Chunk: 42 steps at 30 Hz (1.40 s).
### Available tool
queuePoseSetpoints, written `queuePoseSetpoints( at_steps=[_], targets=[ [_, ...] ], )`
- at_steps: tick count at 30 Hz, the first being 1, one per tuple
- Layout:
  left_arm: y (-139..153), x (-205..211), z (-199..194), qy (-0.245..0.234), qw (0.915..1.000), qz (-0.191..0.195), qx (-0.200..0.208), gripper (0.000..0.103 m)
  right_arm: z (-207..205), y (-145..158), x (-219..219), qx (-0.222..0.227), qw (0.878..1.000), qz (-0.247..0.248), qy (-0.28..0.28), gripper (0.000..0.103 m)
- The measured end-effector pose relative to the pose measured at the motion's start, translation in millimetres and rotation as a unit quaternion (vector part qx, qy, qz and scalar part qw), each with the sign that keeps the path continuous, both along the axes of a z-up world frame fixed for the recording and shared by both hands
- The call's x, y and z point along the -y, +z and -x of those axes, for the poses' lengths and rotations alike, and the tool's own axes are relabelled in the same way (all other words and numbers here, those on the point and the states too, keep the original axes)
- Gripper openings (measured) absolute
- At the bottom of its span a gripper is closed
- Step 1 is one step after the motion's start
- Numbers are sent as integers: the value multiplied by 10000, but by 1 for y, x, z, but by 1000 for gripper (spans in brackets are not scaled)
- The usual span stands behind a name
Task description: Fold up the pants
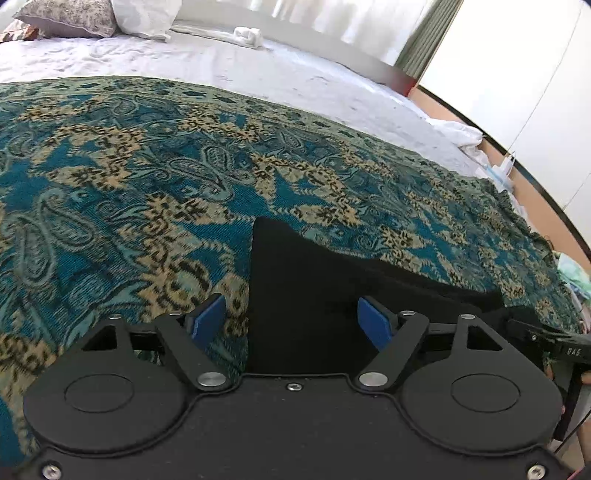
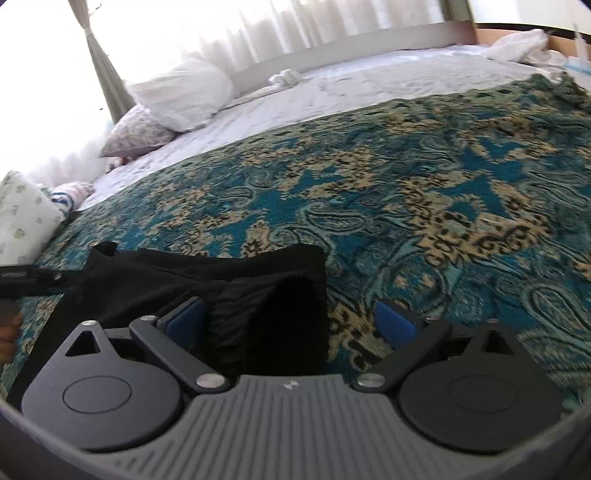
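Note:
The black pants (image 1: 314, 280) lie on a teal and tan paisley bedspread (image 1: 129, 166). My left gripper (image 1: 291, 323) is open, its blue pads wide apart, with the left corner of the pants between them. In the right wrist view the pants (image 2: 229, 280) lie bunched in folds on the bedspread (image 2: 443, 203). My right gripper (image 2: 291, 325) is open, its pads astride the right edge of the pants. Each gripper shows at the edge of the other's view: the right one (image 1: 546, 339) and the left one (image 2: 26, 280).
A white sheet (image 1: 221, 62) covers the far half of the bed. Pillows (image 2: 181, 96) and a small white bundle (image 1: 247, 35) lie near the curtained window. The bed edge and crumpled white cloth (image 1: 461, 133) are at the right, beside a white wall.

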State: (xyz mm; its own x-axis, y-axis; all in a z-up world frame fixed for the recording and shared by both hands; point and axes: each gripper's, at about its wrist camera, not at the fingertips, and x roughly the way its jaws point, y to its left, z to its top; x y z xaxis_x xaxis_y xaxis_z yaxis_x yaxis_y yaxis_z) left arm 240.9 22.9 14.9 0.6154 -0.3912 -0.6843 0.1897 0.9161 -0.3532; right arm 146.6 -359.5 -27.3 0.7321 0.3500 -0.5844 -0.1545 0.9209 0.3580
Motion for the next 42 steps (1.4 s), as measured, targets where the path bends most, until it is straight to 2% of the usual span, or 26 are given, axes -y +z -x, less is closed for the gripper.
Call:
queuePoseSetpoints(
  at_steps=[8,13,16,23,26,30,31,32,34,37,39,42],
  targets=[
    [-5,4,-11,-243,9996,58,125,79,-8,-2,2,56,9995,-200,230,96],
    [-9,16,-13,-530,9981,-189,231,89,-14,-3,0,53,9994,-189,294,96],
    [-9,22,-14,-647,9969,-375,263,90,-17,-2,-2,43,9993,-151,342,96],
    [-9,24,-18,-654,9969,-364,248,89,-20,-2,-6,35,9991,-35,418,96],
    [-8,26,-16,-595,9966,-472,328,74,-19,-2,-7,58,9992,-24,400,95],
    [-6,23,-15,-547,9971,-421,318,54,-18,0,-9,87,9989,-65,459,78],
    [-6,21,-15,-522,9976,-358,292,46,-19,0,-11,68,9988,-105,467,76],
    [-5,18,-15,-464,9982,-284,269,44,-20,0,-12,65,9988,-129,469,75],
    [-5,14,-14,-317,9989,-215,274,29,-21,0,-14,54,9988,-194,439,70],
    [-1,12,-7,-140,9988,-176,433,20,-22,2,-15,8,9985,-429,337,57],
    [4,18,0,-130,9968,-393,682,17,-22,4,-19,-26,9984,-471,305,50],
    [14,23,8,-87,9931,-646,973,16,-26,10,-29,-11,9989,-350,309,46]
  ],
)
